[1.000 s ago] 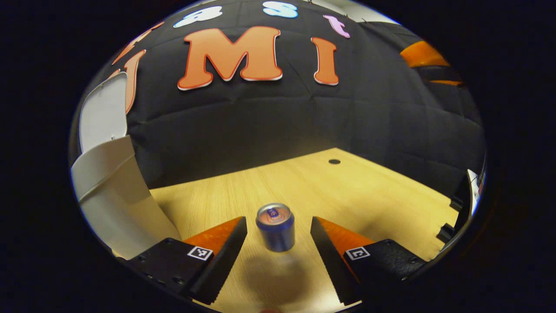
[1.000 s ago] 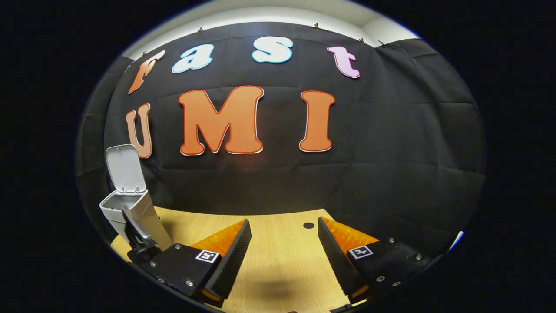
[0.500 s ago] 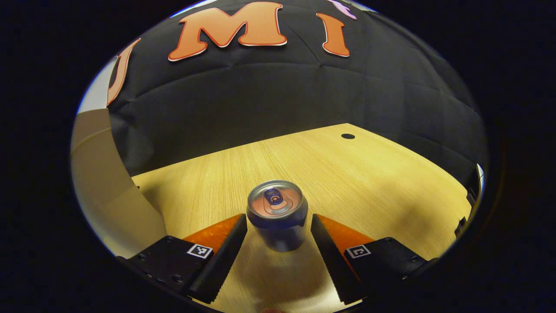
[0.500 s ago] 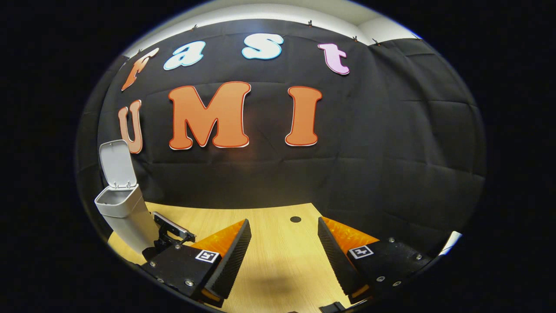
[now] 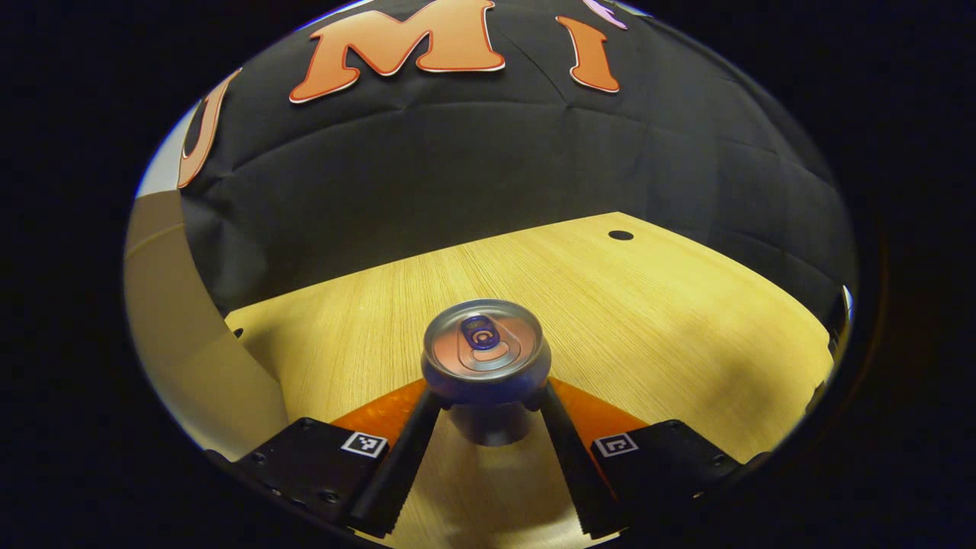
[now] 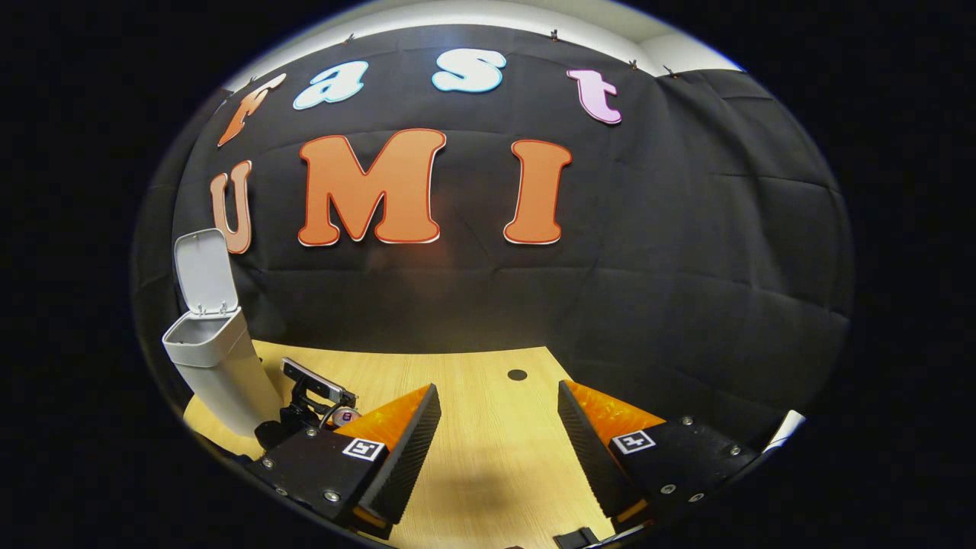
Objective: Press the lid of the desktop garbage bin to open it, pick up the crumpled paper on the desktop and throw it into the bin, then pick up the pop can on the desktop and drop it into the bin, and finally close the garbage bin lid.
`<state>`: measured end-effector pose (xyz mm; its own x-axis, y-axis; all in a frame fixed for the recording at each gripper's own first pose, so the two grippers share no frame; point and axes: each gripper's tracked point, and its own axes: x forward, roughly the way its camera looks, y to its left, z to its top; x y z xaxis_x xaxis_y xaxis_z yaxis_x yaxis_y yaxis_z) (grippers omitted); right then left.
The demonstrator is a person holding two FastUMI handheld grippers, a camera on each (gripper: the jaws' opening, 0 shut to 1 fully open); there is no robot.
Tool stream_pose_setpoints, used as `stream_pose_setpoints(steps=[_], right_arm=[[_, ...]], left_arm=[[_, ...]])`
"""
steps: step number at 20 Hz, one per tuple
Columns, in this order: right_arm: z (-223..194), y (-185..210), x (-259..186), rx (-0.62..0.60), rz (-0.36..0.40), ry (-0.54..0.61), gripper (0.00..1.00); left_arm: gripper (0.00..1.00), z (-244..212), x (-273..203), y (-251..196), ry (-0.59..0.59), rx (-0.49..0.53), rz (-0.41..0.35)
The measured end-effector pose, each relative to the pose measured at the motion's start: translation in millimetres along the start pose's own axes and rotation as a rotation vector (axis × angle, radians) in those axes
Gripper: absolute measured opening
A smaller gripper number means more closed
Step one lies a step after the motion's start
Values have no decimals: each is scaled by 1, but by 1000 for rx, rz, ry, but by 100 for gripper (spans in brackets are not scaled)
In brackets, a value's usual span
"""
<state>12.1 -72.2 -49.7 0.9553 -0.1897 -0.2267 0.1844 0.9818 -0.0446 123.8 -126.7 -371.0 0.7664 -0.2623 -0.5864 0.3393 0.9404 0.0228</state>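
Observation:
The pop can (image 5: 486, 354) stands upright on the wooden desktop (image 5: 656, 305), silver top toward the camera. My left gripper (image 5: 489, 400) has both fingers pressed against the can's sides just under its rim. The white bin (image 5: 187, 358) rises close by on the left. In the right gripper view the bin (image 6: 221, 374) stands at the far left with its lid (image 6: 202, 271) tipped up and open. Beside it sits the left gripper (image 6: 316, 396) with the can's top (image 6: 345, 416) peeking out. My right gripper (image 6: 499, 396) hovers open over bare wood, nothing between its fingers.
A small dark hole (image 5: 620, 235) marks the desktop near its far edge, also seen as the hole (image 6: 517, 374) ahead of the right gripper. The black cloth wall closes the back of the desk right behind the bin.
The left gripper moved forward around the can and its fingers closed from wide apart onto the can's sides. The right gripper shifted only slightly.

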Motion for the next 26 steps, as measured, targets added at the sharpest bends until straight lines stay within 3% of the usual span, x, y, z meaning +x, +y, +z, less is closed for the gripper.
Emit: stream_pose_setpoints(steps=[3,8,11,16,22,26], right_arm=[[2,5,6,5,19,-7,93],[4,15,14,-2,70,-12,93],[7,18,15,-3,94,-30,93],[2,22,12,3,128,-33,93],[2,29,8,21,158,-44,93],[13,35,7,16,172,-64,93]], left_arm=[[83,27,-25,4,-53,4,-6],[82,110,-92,30,-215,-20,26],[77,164,-146,54,-344,-53,73],[81,225,-247,115,-439,-105,156],[80,273,-321,180,-504,-162,270],[80,285,-359,222,-529,-122,365]])
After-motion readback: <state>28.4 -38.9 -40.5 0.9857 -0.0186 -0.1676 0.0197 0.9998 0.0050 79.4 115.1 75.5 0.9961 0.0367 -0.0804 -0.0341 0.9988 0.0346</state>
